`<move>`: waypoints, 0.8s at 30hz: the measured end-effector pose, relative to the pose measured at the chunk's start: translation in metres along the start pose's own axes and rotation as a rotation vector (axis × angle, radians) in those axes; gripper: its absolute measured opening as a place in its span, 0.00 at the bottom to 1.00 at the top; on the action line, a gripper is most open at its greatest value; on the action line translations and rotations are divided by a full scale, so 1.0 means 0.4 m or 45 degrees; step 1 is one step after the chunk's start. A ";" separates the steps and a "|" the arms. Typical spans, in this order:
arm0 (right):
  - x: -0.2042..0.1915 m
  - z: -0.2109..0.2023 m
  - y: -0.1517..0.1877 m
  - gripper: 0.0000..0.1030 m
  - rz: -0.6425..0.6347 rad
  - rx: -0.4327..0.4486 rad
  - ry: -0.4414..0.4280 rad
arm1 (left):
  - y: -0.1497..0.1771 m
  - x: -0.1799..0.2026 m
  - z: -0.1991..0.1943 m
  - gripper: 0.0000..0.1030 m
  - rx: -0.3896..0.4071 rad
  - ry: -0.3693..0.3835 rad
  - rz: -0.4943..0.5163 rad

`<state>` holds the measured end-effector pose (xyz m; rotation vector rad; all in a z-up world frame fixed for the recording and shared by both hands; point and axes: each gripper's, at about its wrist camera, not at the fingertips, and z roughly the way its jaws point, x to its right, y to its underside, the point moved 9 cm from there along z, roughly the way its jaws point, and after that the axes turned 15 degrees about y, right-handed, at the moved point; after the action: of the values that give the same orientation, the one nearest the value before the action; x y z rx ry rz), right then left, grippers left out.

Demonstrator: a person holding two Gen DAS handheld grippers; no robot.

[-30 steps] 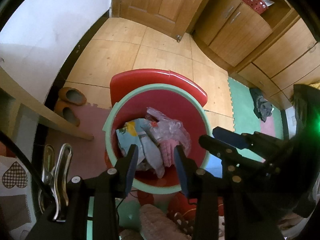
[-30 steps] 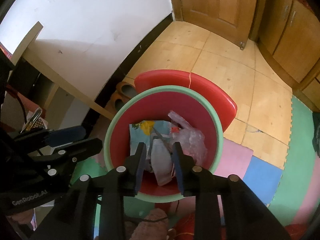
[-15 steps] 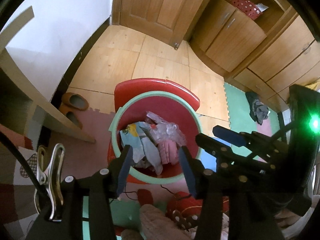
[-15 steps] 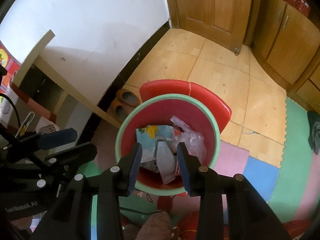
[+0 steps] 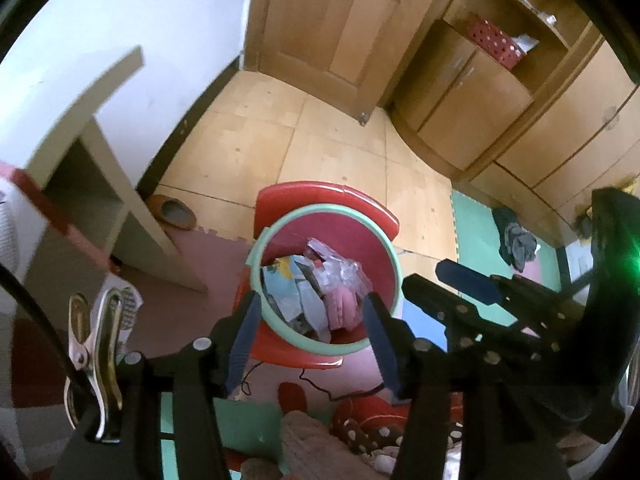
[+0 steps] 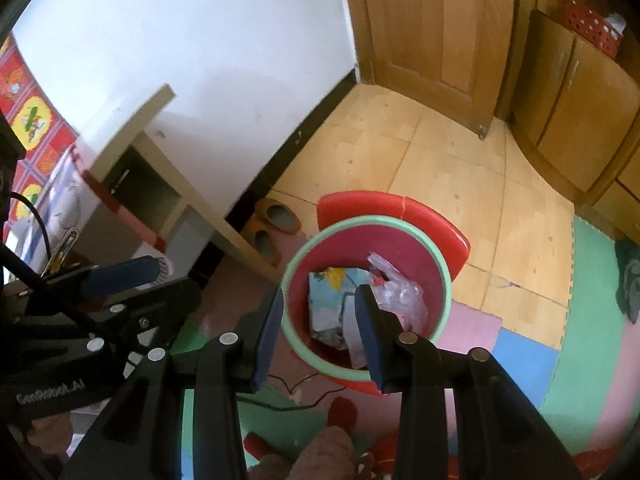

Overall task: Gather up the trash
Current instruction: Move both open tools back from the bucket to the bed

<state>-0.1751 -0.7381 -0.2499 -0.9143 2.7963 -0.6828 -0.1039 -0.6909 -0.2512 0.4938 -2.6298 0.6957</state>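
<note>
- Left gripper (image 5: pixel 308 334) hangs above the red bin (image 5: pixel 384 256); its fingers (image 5: pixel 242 338) have just been spreading and are released, nothing between them.
- The trash (image 5: pixel 316 292), paper and what looks like clear plastic, lies inside the bin.
- Right gripper (image 6: pixel 318 330) hangs beside it, fingers (image 6: pixel 368 332) parted, holding nothing.

My room: white wall (image 6: pixel 208 60), wooden door (image 5: pixel 332 28), tan floor tiles (image 5: pixel 240 148), wood cabinets (image 5: pixel 472 108), colourful foam mats (image 6: pixel 592 312) underfoot.
</note>
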 end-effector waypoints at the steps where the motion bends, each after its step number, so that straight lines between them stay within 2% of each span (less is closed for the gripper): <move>1: -0.007 -0.012 0.000 0.37 -0.001 0.008 -0.006 | 0.000 -0.002 -0.015 0.54 0.009 -0.001 -0.006; 13: -0.125 -0.129 0.006 0.37 -0.080 0.077 -0.066 | 0.036 -0.051 -0.206 0.54 0.135 -0.047 -0.093; 24: -0.298 -0.247 0.002 0.37 -0.206 0.174 -0.125 | 0.107 -0.142 -0.415 0.54 0.244 -0.132 -0.218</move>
<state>-0.1033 -0.6300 -0.1652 -1.1232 2.5750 -0.8155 -0.0290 -0.5551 -0.1589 0.8208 -2.5874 0.8923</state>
